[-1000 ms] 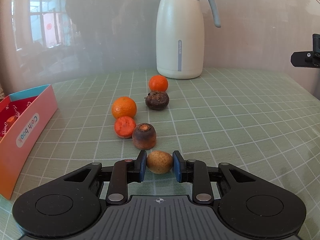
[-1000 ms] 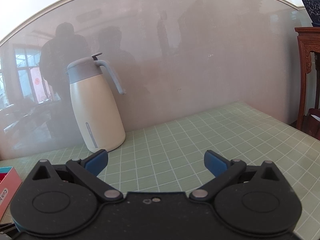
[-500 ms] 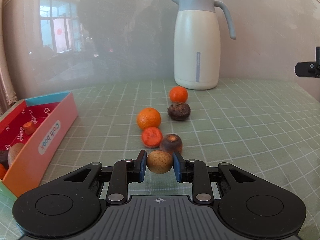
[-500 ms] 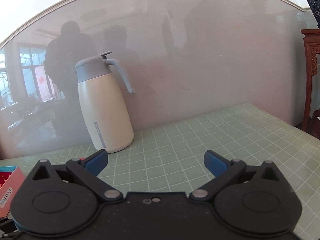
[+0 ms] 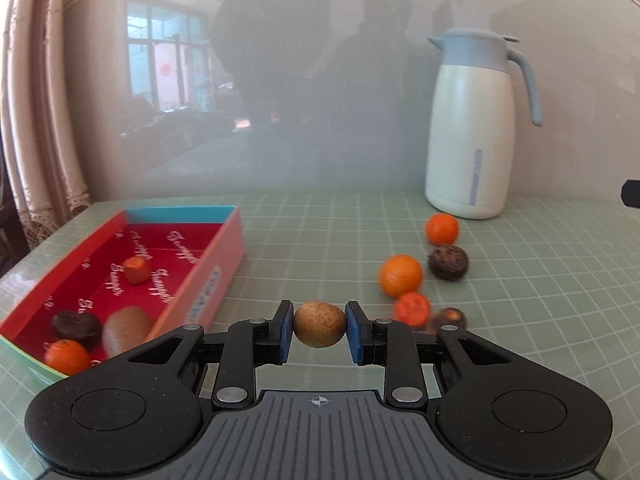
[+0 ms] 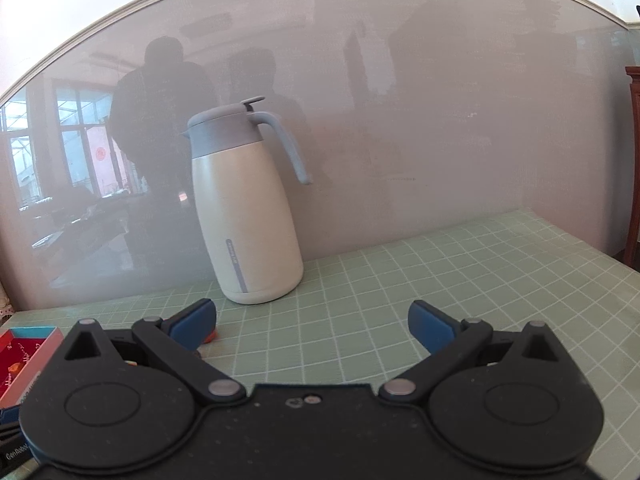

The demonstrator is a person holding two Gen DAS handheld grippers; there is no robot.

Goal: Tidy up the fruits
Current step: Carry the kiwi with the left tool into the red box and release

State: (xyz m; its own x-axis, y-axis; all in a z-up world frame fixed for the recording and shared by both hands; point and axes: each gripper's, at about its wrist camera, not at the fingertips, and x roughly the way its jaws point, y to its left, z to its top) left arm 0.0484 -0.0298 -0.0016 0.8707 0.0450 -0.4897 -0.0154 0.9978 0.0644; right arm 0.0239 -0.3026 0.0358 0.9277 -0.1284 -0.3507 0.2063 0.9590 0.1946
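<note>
Two hand-held grippers point slightly downward over the surface. Left hand-held gripper clenches a brown fruit beside the box; only its view shows five loose fruits. Right hand-held gripper gapes empty, facing the jug.

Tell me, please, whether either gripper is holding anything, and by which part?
The left gripper holds the small speckled brown fruit, pinched across its two sides. The right gripper is open and holds nothing.

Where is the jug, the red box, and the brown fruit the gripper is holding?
jug (image 6: 244, 216), right wrist view, middle of its cream body.
red box (image 5: 218, 264), left wrist view, its pink outer wall.
brown fruit (image 5: 319, 323), left wrist view, its centre.
</note>
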